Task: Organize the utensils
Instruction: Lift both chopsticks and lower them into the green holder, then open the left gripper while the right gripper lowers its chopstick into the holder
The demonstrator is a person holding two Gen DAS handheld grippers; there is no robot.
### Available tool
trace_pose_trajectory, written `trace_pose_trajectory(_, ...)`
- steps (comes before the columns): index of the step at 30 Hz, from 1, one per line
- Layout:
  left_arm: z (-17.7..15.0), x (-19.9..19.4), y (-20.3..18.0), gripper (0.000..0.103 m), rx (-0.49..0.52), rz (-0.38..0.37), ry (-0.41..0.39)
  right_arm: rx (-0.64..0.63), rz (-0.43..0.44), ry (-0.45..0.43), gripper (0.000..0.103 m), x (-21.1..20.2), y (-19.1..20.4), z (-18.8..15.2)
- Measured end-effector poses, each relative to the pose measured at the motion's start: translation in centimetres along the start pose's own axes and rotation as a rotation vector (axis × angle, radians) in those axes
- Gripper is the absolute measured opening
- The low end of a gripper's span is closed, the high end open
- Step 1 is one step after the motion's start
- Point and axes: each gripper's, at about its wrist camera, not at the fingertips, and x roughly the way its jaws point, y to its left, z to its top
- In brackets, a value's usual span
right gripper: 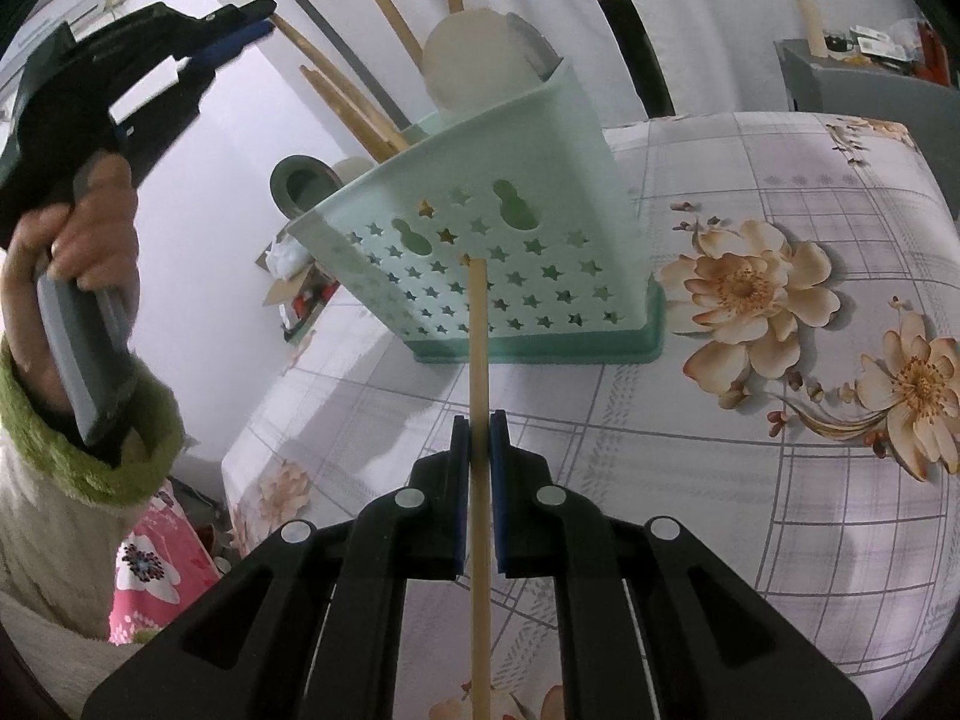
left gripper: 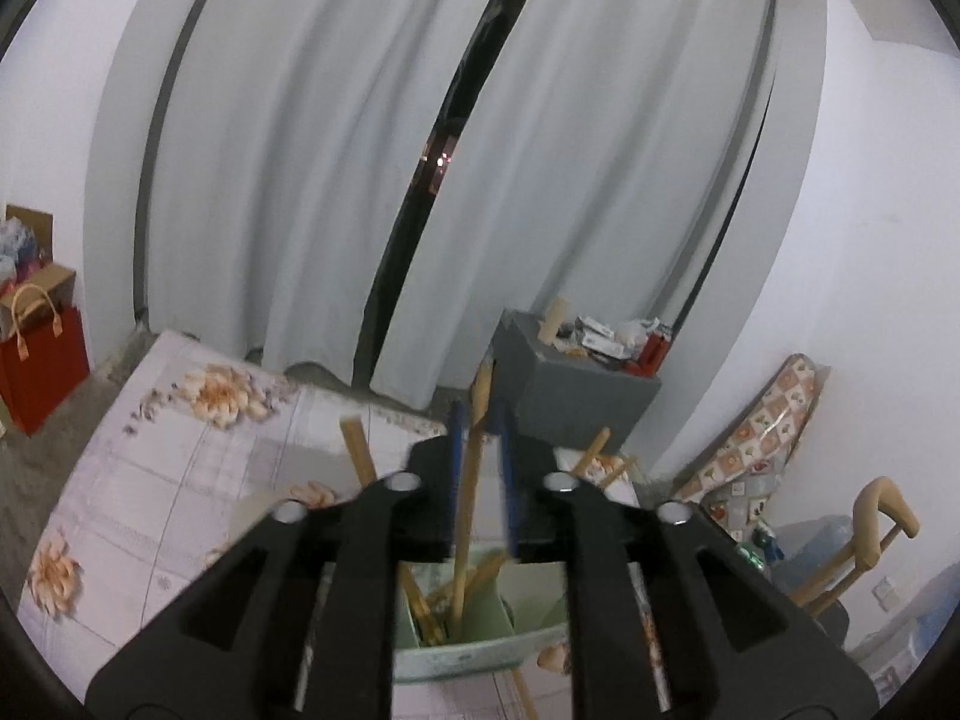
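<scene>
a thin wooden stick (right gripper: 479, 372) is pinched tight by the right gripper (right gripper: 480, 429), just near the green holder (right gripper: 480, 252) on the flowery table (right gripper: 780, 480). the left gripper (left gripper: 480, 420) is a little open above the holder, with a wooden stick (left gripper: 465, 516) loose between its fingers.

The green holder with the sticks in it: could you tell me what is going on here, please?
A person is sorting wooden utensils into the green holder on the flowered tablecloth. The right gripper is shut on a wooden stick in front of the holder. The left gripper is above the holder, jaws parted around a wooden utensil standing in it.
</scene>
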Motion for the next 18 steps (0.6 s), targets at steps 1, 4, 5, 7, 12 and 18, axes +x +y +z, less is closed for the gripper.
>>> trace_pose_trajectory(1,-0.2,-0.2,0.2,0.028,0.002,0.004,0.001,0.0,0.001,0.0,0.007,0.0,0.0,0.0)
trace_pose_trajectory(4,-0.6,-1.2,0.4,0.04,0.022,0.025,-0.003,-0.002,0.0,-0.004,0.007,-0.1,0.0,0.1)
trace_pose_trajectory(5,-0.6,-1.5,0.5,0.044,0.026,0.032,-0.005,-0.002,0.001,-0.007,0.007,-0.3,0.1,0.1)
trace_pose_trajectory(7,-0.8,-2.3,0.6,0.051,0.036,0.048,-0.012,-0.003,0.005,-0.016,0.007,-0.6,0.1,0.3)
trace_pose_trajectory(12,-1.4,-4.2,0.9,0.062,0.063,0.091,-0.015,-0.02,0.03,-0.072,0.007,-2.6,0.6,1.2)
trace_pose_trajectory(18,-2.8,-6.1,1.4,0.069,0.109,0.163,-0.001,-0.076,0.06,-0.18,0.007,-6.0,1.8,3.4)
